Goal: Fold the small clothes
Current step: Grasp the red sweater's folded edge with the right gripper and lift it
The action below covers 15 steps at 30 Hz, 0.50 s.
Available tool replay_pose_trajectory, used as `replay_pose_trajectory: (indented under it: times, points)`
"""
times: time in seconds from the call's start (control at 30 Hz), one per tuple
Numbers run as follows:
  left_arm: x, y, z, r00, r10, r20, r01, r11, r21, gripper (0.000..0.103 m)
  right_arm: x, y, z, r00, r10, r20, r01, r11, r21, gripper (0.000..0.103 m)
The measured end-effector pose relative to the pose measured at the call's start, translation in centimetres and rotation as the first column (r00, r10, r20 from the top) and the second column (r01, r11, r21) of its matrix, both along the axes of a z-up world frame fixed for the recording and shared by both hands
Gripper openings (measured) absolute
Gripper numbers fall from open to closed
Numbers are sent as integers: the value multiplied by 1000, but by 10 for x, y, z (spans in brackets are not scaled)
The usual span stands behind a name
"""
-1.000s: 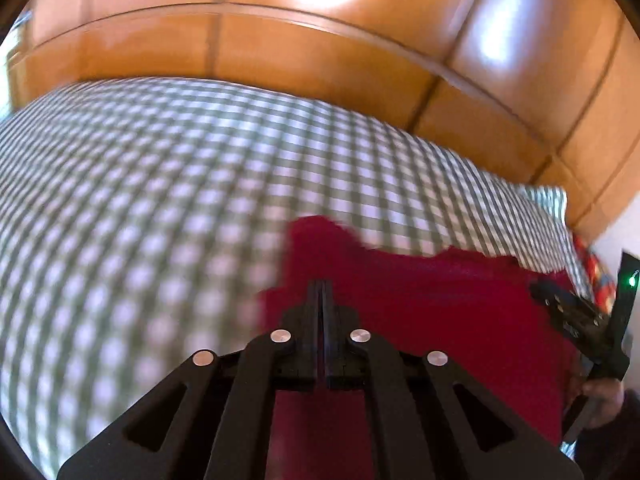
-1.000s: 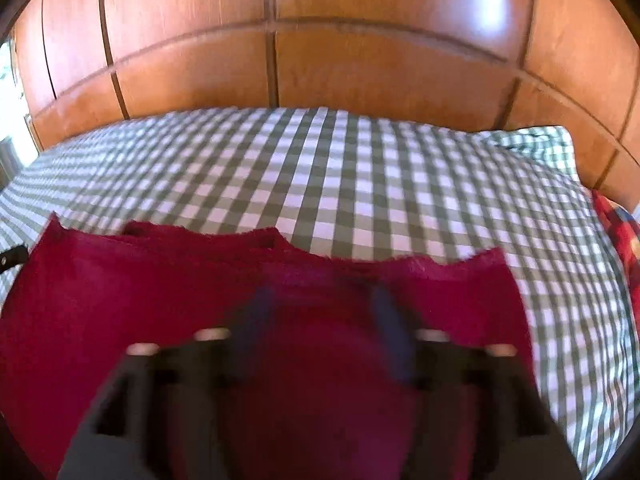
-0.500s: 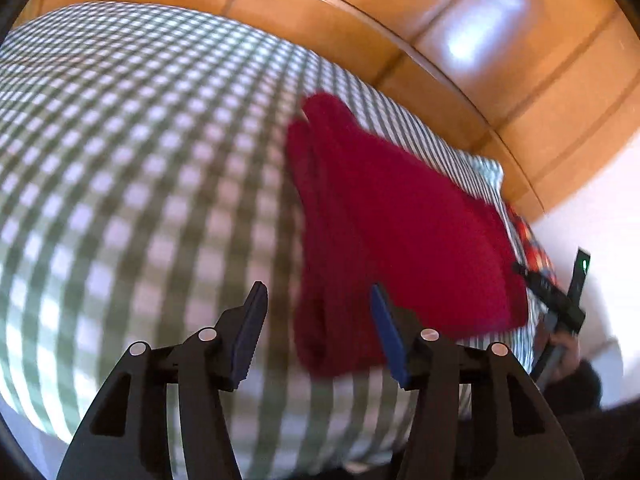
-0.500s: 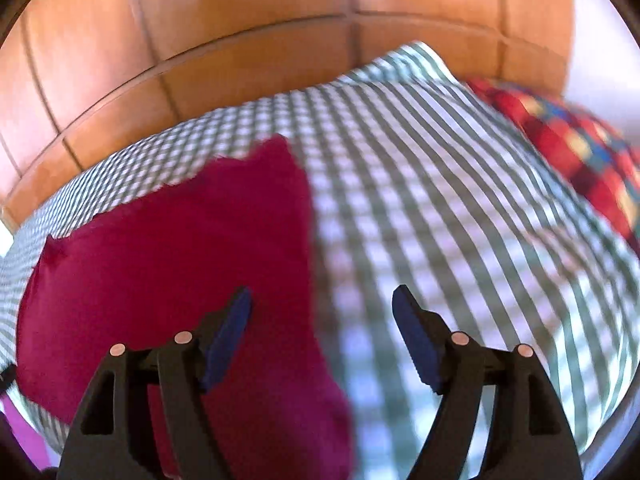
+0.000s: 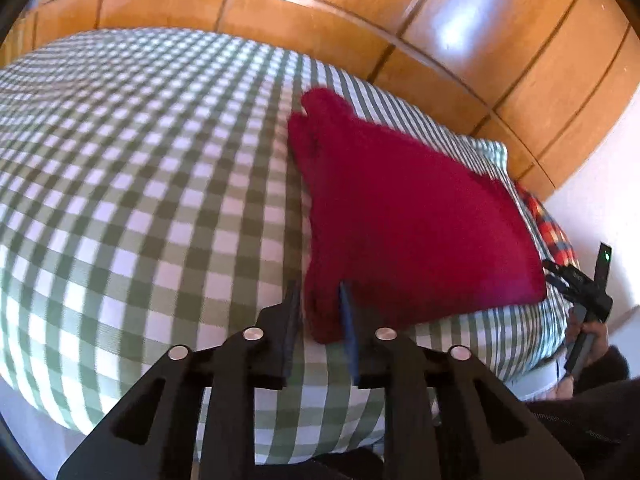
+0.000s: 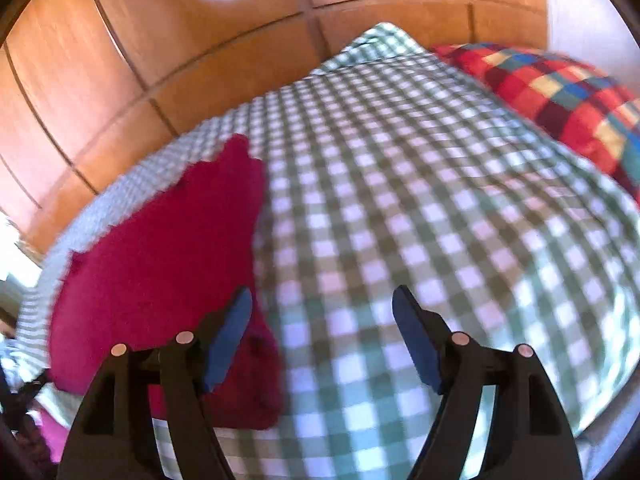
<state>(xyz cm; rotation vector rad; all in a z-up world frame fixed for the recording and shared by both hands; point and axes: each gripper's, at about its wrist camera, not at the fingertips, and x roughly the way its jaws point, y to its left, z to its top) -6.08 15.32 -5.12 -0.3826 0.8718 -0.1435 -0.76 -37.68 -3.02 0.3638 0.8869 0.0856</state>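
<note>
A dark red knitted garment lies folded flat on the green-and-white checked bedcover. My left gripper sits at the garment's near left corner. Its jaws are closing with that thick folded corner between them, and the pads do not clearly press on it. In the right wrist view the same garment lies to the left. My right gripper stands open over bare bedcover, its left finger above the garment's right edge. Nothing is between its jaws.
A wooden panelled wall runs behind the bed. A red, blue and yellow checked pillow lies at the far right. A hand holding the other gripper shows at the garment's right corner. The bed's near edge drops off below both grippers.
The left gripper let go of the red cloth, opened wide, shifted to its near left corner and is narrowing again. The right gripper swung to the garment's right edge, open.
</note>
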Motion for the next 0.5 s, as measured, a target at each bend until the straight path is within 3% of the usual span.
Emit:
replay_pose_trajectory:
  times: [0.1, 0.2, 0.33, 0.37, 0.43, 0.5]
  points:
    - [0, 1, 14, 998, 38, 41, -39, 999, 24, 22, 16, 3, -4, 998, 56, -17, -52, 982, 182, 73]
    - [5, -5, 24, 996, 41, 81, -46, 997, 63, 22, 39, 19, -22, 985, 162, -56, -135, 933, 333, 73]
    - [17, -25, 28, 995, -15, 98, 6, 996, 92, 22, 54, 47, -31, 968, 236, -84, -201, 932, 303, 74]
    - [20, -30, 28, 995, -29, 96, 19, 994, 106, 22, 54, 50, -29, 965, 248, -88, -213, 931, 297, 71]
    - [30, -43, 23, 995, -56, 86, 43, 988, 146, 22, 54, 57, -26, 955, 278, -103, -241, 930, 275, 50]
    - [39, -50, 16, 996, -65, 68, 53, 984, 172, 22, 52, 60, -24, 948, 299, -104, -260, 923, 283, 37]
